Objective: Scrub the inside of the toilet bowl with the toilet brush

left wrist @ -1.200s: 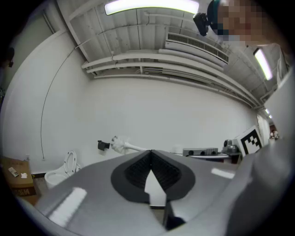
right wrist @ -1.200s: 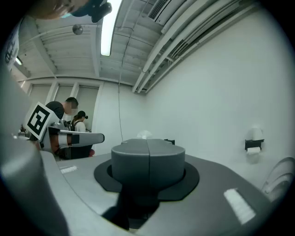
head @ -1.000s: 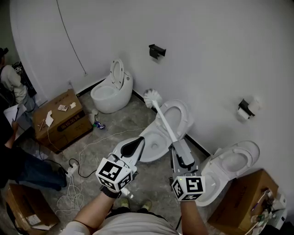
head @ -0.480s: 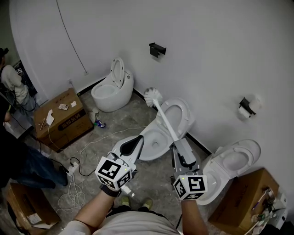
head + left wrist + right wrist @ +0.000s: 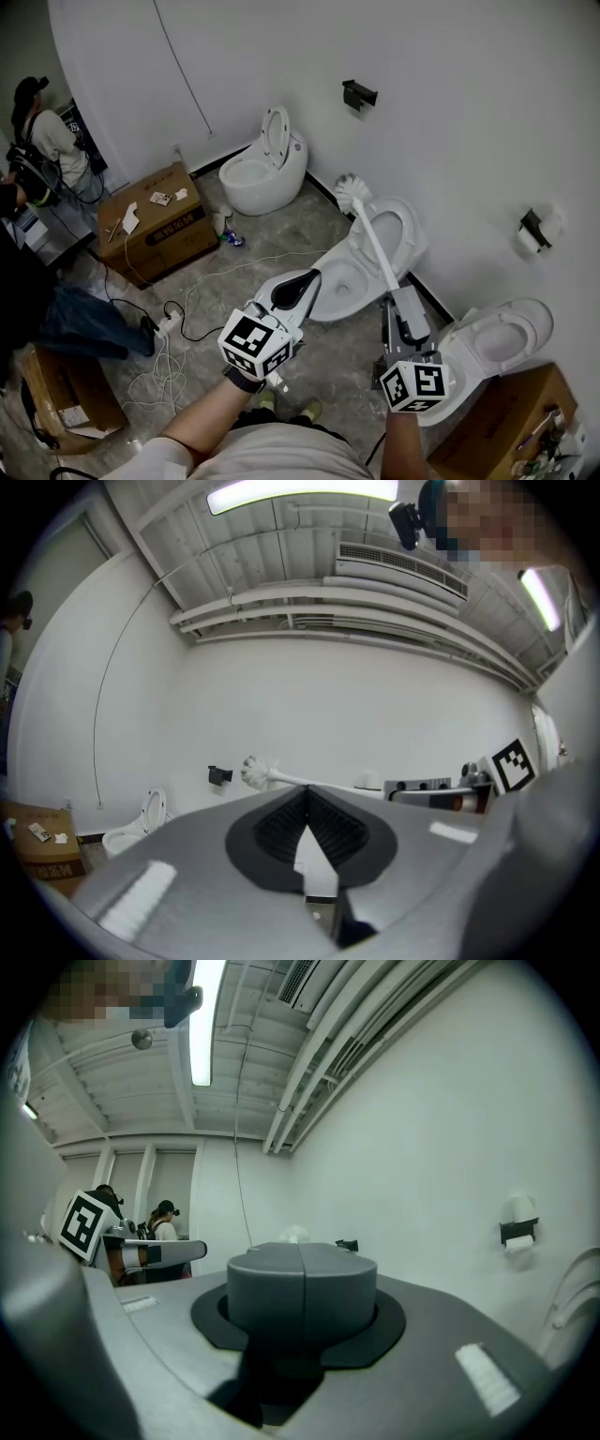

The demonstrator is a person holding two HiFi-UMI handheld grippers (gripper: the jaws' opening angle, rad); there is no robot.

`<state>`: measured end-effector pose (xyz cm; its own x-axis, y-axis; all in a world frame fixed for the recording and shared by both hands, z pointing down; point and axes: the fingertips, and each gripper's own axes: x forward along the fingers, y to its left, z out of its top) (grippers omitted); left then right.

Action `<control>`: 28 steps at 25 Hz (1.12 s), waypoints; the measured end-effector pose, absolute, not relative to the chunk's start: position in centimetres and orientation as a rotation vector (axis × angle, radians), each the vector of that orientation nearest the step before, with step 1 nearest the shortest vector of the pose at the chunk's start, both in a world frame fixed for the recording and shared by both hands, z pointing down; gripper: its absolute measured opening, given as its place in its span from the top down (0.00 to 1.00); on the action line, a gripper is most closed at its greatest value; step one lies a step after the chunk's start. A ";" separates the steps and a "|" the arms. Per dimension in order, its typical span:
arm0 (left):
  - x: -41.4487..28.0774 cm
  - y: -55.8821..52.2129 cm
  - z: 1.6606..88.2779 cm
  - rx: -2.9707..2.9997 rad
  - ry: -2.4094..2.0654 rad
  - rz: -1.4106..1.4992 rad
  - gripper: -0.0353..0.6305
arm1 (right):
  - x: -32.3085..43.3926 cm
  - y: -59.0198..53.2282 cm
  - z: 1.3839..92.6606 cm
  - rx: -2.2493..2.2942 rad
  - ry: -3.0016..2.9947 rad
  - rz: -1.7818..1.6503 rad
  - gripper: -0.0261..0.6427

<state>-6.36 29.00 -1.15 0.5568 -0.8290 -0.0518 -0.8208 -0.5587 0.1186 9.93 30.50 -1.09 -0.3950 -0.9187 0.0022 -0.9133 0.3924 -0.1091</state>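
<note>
My right gripper (image 5: 403, 314) is shut on the handle of the white toilet brush (image 5: 373, 242). The brush slants up and away, and its bristle head (image 5: 352, 190) hangs above the raised lid of the middle toilet (image 5: 328, 292). In the right gripper view the jaws (image 5: 302, 1283) are closed together, with the bristles (image 5: 293, 1234) just showing beyond them. My left gripper (image 5: 295, 286) hovers over the front rim of the same bowl, shut and empty. The left gripper view shows its closed gripper (image 5: 307, 803), with the brush (image 5: 255, 773) off to the right.
A second toilet (image 5: 262, 169) stands by the far wall, and a third toilet (image 5: 497, 342) is at the right. A cardboard box (image 5: 155, 220) and loose cables (image 5: 178, 319) lie on the floor at left. People (image 5: 42, 131) stand at far left. A paper holder (image 5: 532, 228) hangs on the wall.
The head view has swung, so everything sits further right in the picture. Both grippers keep much the same pose, and the brush stays raised over the middle toilet.
</note>
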 end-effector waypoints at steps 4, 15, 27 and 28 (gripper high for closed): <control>-6.2 28.8 -0.9 2.683 -1.463 -0.143 0.94 | 10.3 30.0 -0.7 -1.673 2.588 -0.162 0.72; -8.4 29.3 -1.4 2.652 -1.600 -0.167 0.94 | 11.1 30.0 0.4 -1.616 2.612 -0.195 0.72; -6.5 27.4 0.8 2.624 -1.629 -0.147 0.94 | 14.5 28.9 3.0 -1.647 2.612 -0.259 0.72; -6.5 27.1 1.1 2.623 -1.626 -0.148 0.94 | 14.6 28.7 3.3 -1.653 2.615 -0.266 0.72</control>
<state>-6.54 27.10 1.07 0.4417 -0.8955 -0.0539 -0.8905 -0.4449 0.0949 14.59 28.66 3.30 -0.4330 -0.8994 0.0605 -0.8931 0.4190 -0.1639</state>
